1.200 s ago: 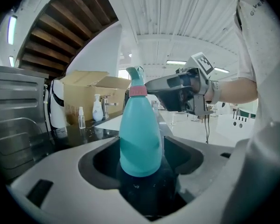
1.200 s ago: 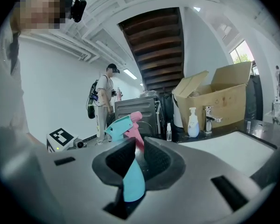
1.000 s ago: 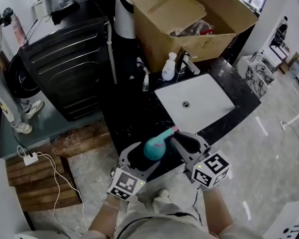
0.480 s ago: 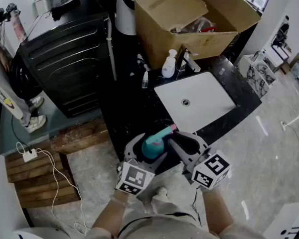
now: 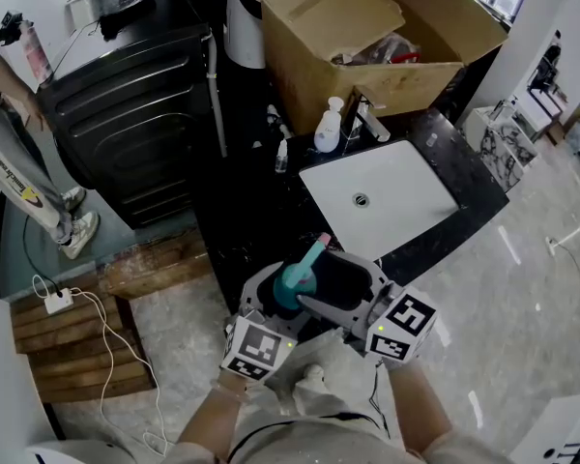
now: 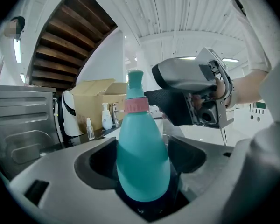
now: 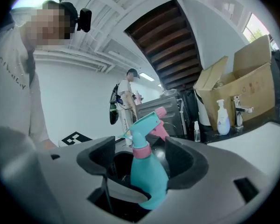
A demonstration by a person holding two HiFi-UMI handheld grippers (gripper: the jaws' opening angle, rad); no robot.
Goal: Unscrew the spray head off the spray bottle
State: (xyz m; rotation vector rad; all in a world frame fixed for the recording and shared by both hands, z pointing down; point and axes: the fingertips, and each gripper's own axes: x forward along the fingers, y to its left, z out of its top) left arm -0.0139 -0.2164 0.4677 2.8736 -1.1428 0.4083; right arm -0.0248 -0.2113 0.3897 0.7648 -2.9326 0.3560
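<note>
Teal spray bottle with its head on, held over the counter's near edge

The spray bottle (image 5: pixel 292 286) hangs in the air close to the person, above the near edge of the black counter (image 5: pixel 261 220) and nearer than the white sink (image 5: pixel 406 187). The left gripper (image 6: pixel 143 157) has just been closing, and its pads now clasp the bottle's wide body. The right gripper (image 7: pixel 141 158) has just been opening; its jaws stand apart on either side of the neck and press nothing. The spray head (image 5: pixel 312 255) sits on its pink collar (image 6: pixel 136 105) with no gap showing, so the unscrewing is judged unfinished; how far it has loosened cannot be told. The bottle's long axis runs roughly upright, base nearest the person, leaning away. The pink nozzle tip points far and a little right, toward the sink
</note>
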